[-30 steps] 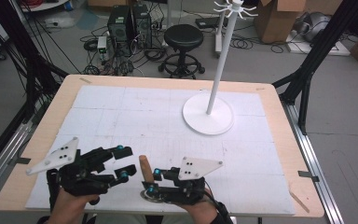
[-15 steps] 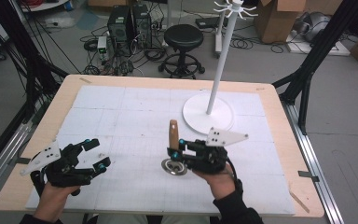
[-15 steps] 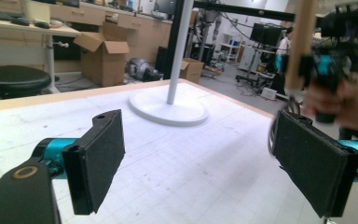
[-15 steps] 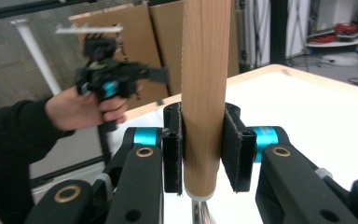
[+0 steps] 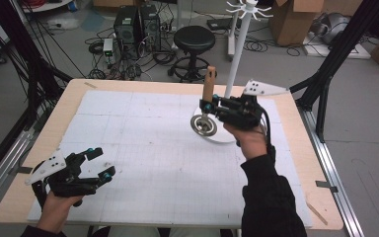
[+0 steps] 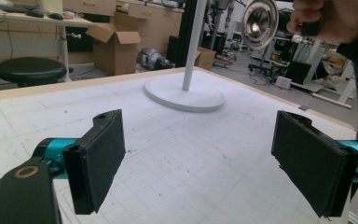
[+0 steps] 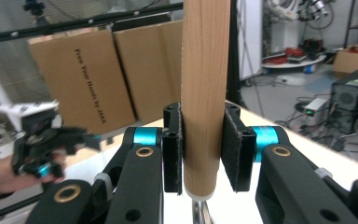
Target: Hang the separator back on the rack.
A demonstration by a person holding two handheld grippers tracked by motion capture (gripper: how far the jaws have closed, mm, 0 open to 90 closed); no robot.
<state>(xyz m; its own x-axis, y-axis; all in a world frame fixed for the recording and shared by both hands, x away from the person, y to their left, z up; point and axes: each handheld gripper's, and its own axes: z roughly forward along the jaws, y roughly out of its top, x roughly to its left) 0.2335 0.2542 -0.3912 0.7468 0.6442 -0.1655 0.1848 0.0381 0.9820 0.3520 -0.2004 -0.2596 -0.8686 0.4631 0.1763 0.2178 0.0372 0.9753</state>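
A person is sitting at the near edge of a wooden table covered by a white gridded mat, holding a two-jaw gripper in each hand.

The right gripper is hovering above the table at about one o'clock from the table's middle. Its jaws are clamping a wooden handle, which is standing upright. Below the handle a round metal strainer head is hanging in the air, off the mat. In the right gripper view, the wooden handle is filling the gap between the two black pads, which are pressing on it from both sides just above its lower end.

Just behind the strainer, at roughly one o'clock, a white stand is rising from a round white base resting on the mat; white hooks are branching out at its top.

The left gripper is sitting low at about eight o'clock, near the table's front left corner, well apart from the right one. Its jaws are standing wide apart with nothing between them. In the left gripper view, the two black pads are gaping over bare mat, and the shiny strainer head is showing at the upper right beside the person's right hand.

Beyond the table, a black stool and cardboard boxes are standing on the floor.
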